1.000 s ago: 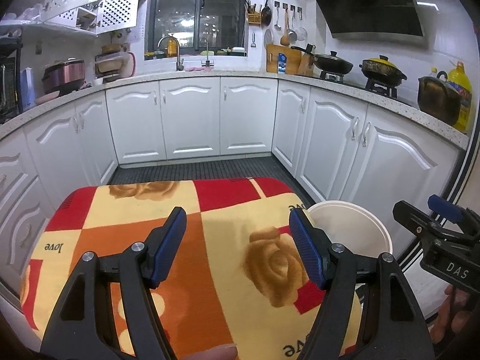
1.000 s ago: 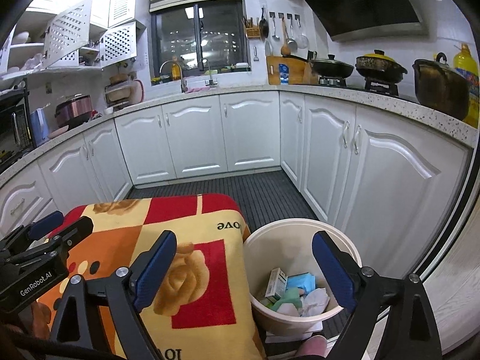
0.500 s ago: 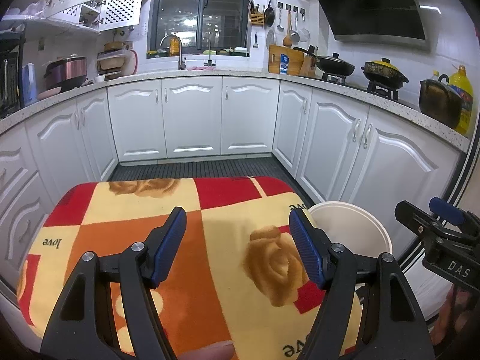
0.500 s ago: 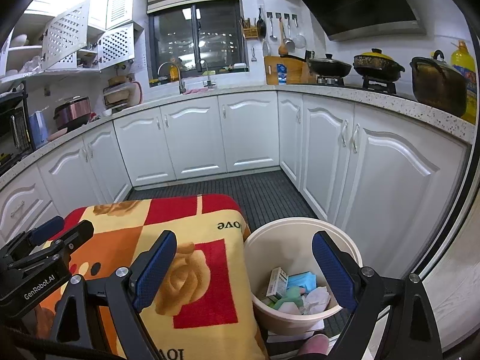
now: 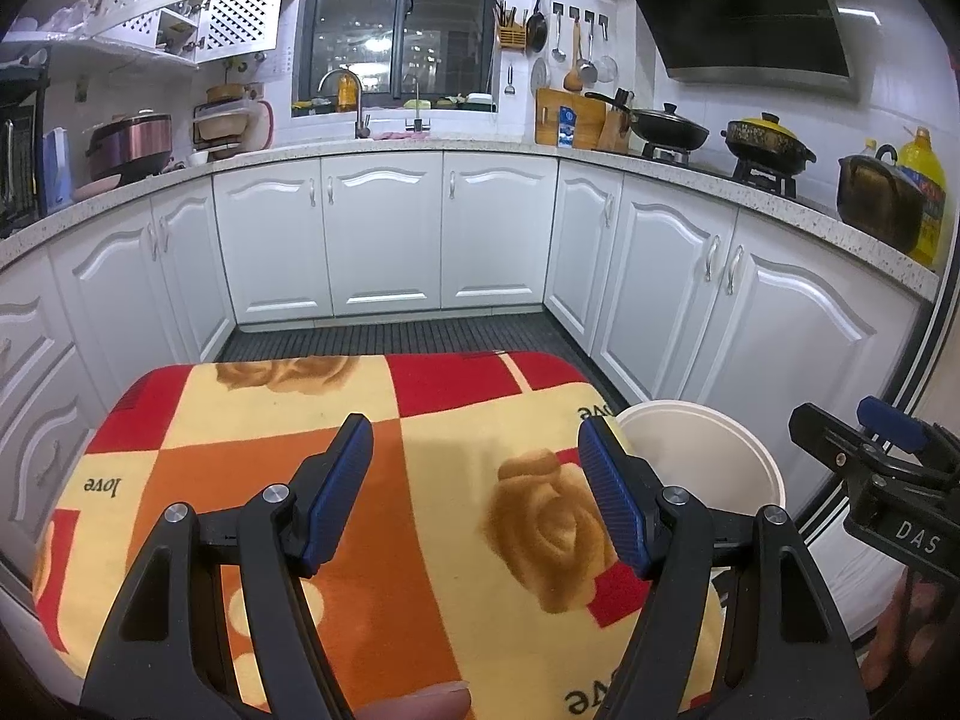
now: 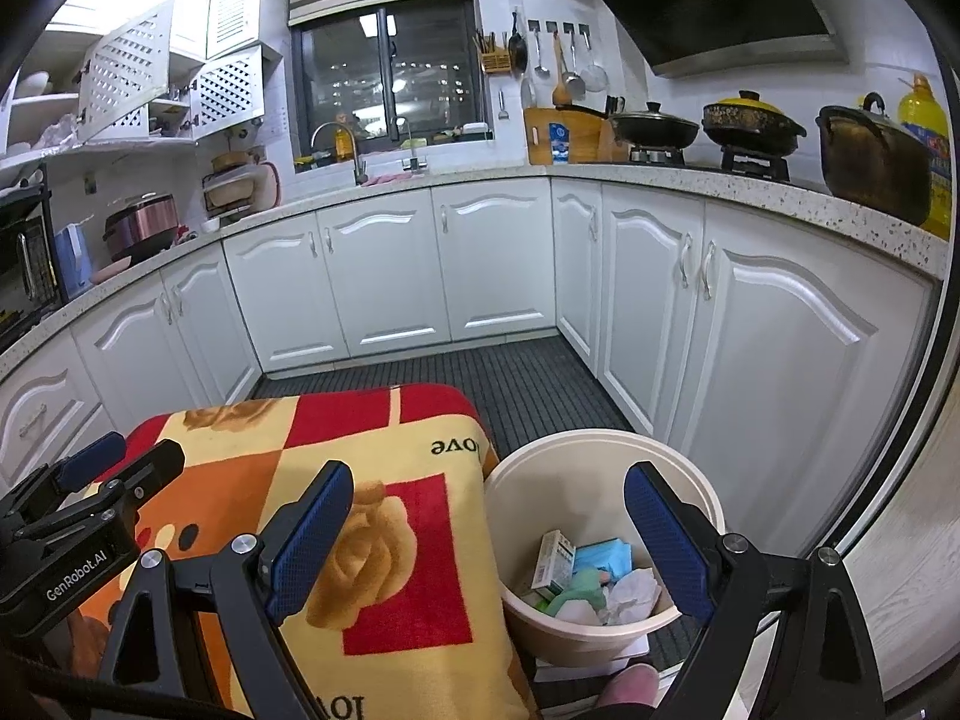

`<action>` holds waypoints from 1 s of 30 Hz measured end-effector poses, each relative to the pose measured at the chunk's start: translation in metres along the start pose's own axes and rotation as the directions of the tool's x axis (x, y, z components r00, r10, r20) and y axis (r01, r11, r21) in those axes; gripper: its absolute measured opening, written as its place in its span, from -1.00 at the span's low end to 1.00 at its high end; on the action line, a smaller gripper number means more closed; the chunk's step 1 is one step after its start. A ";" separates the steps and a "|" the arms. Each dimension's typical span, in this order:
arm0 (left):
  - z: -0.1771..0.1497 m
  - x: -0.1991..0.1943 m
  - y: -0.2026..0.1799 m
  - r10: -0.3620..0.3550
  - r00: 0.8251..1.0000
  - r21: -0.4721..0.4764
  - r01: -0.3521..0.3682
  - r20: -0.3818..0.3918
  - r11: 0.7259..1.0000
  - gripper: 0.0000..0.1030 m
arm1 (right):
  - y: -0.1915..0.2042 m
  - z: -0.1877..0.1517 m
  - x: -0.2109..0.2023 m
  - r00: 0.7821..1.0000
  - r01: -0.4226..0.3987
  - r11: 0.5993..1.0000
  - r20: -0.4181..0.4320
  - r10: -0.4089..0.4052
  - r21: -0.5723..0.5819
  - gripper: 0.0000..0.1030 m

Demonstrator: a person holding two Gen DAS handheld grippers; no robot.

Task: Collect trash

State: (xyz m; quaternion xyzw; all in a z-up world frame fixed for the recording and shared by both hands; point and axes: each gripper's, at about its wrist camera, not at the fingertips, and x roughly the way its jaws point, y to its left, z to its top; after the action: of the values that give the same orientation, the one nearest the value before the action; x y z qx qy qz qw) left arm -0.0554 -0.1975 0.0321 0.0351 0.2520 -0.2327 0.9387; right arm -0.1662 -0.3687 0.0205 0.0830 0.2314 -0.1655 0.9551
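While both tongs gape empty above the rose-patterned bench cloth (image 5: 456, 480), only the right tongs (image 6: 489, 531) look into the cream bin (image 6: 606, 450), showing the carton (image 6: 553, 558) and crumpled paper (image 6: 630, 591); the left tongs (image 5: 477, 480) see its rim.

A home kitchen — white cabinets (image 5: 384, 240), sink tap (image 5: 345, 99), pots on burners (image 5: 768, 141).

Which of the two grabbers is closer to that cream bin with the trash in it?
Right. The right gripper hangs over the bin's near rim, one finger above it; the left gripper is over the blanket beside it.
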 end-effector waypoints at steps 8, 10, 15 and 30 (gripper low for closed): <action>-0.003 0.005 -0.002 0.007 1.000 0.006 -0.007 -0.015 1.000 0.36 | 0.001 -0.002 0.001 1.000 -0.002 1.000 -0.007 0.002 -0.006 0.75; -0.003 0.006 -0.003 0.008 1.000 0.008 -0.008 -0.016 1.000 0.36 | 0.000 -0.002 0.001 1.000 -0.001 1.000 -0.008 0.001 -0.005 0.75; -0.004 0.007 -0.006 0.007 1.000 0.017 -0.007 -0.015 1.000 0.36 | -0.002 -0.002 0.002 1.000 -0.001 1.000 -0.011 0.001 0.000 0.75; -0.006 0.009 -0.011 -0.005 1.000 0.023 0.005 -0.027 1.000 0.36 | -0.008 -0.005 0.006 0.999 0.010 1.000 -0.031 -0.009 0.015 0.75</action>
State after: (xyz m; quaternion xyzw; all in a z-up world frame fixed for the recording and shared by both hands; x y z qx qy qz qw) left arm -0.0562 -0.2099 0.0232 0.0486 0.2618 -0.2375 0.9342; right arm -0.1663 -0.3769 0.0126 0.0919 0.2452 -0.1706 0.9499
